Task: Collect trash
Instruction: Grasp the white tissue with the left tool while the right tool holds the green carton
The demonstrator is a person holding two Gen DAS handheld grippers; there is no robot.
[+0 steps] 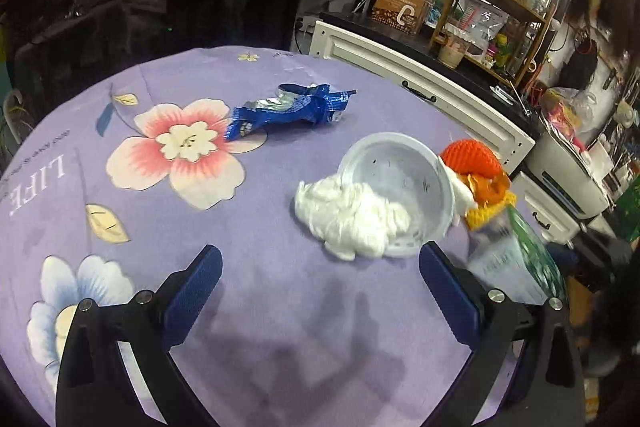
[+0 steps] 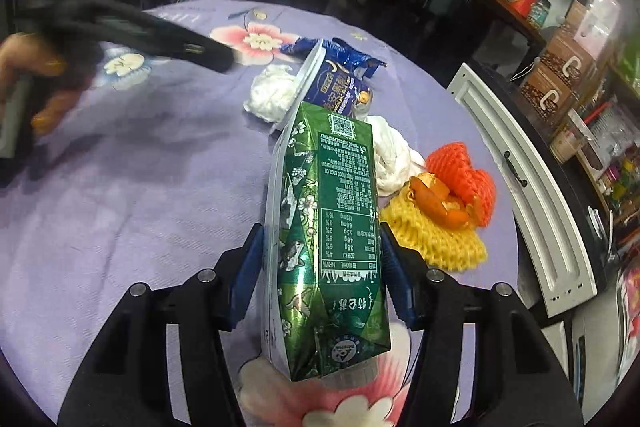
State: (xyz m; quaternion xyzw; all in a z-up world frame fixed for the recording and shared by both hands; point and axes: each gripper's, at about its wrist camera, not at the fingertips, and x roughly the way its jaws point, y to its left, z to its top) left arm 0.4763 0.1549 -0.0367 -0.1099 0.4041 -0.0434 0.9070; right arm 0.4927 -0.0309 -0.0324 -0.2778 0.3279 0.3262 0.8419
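My right gripper (image 2: 320, 267) clamps a green drink carton (image 2: 332, 247) between its blue pads, the carton standing lengthwise along the fingers and lifted over the purple flowered tablecloth (image 2: 140, 187). My left gripper (image 1: 320, 291) hangs over the cloth with its tongs wide and nothing between them — a crumpled white tissue (image 1: 352, 219) lies just ahead of its fingertips.

The rest of the trash sits toward the table's right edge, beside the white cabinet (image 1: 420, 87). A clear plastic cup (image 1: 400, 187) lies tipped on its side, its mouth toward my left camera, with the tissue spilling against its rim. Just beyond the cup, close to the table's right edge, lie an orange foam fruit net (image 1: 472, 157), scraps of orange peel (image 1: 492, 187) and a yellow foam net (image 1: 484, 215), all touching one another. A second white tissue (image 2: 390, 151) rests between the cup and the nets, seen from my right camera. A crumpled blue snack wrapper (image 1: 288, 111) lies apart from the pile, nearer the table's far edge, beside a pink printed flower.

In the right camera's view the person's hand (image 2: 36, 87) grips the left gripper's handle at the table's left side — blurred.
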